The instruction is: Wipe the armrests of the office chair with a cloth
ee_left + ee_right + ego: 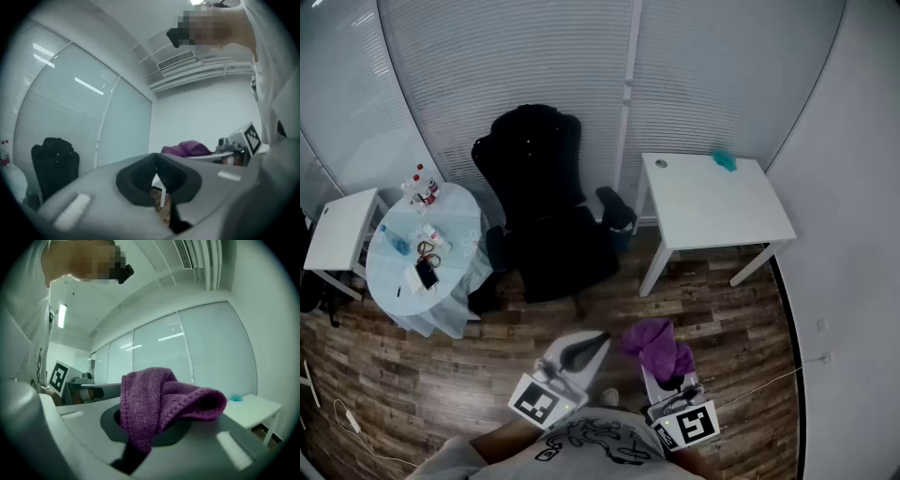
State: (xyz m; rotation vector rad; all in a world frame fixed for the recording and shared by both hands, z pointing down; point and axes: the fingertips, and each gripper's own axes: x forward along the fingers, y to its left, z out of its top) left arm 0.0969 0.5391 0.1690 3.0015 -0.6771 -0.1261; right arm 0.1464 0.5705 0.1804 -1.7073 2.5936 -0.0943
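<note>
Office chair [546, 202]: black, high-backed, standing before the window blinds between a round table [455, 246] and a white desk [712, 202].
Cloth [159, 404]: purple, knitted, well apart from the chair.
Right gripper [667, 375]: jaws pinching the cloth, which drapes over them.
Left gripper [157, 161]: jaws pressed together, nothing between.
Marker cubes [536, 401]: black-and-white square codes.

No word, brand or number could be read anywhere. The only signs were black-and-white square markers, patterns without letters. One stood on the cube [536, 401] of the left gripper [596, 341] and one on the cube [694, 424] of the right gripper [660, 367], both in front of the chair [546, 206]. A black print on the person's shirt [591, 441] was illegible. Labels on the bottles [420, 183] left of the chair were too small.
</note>
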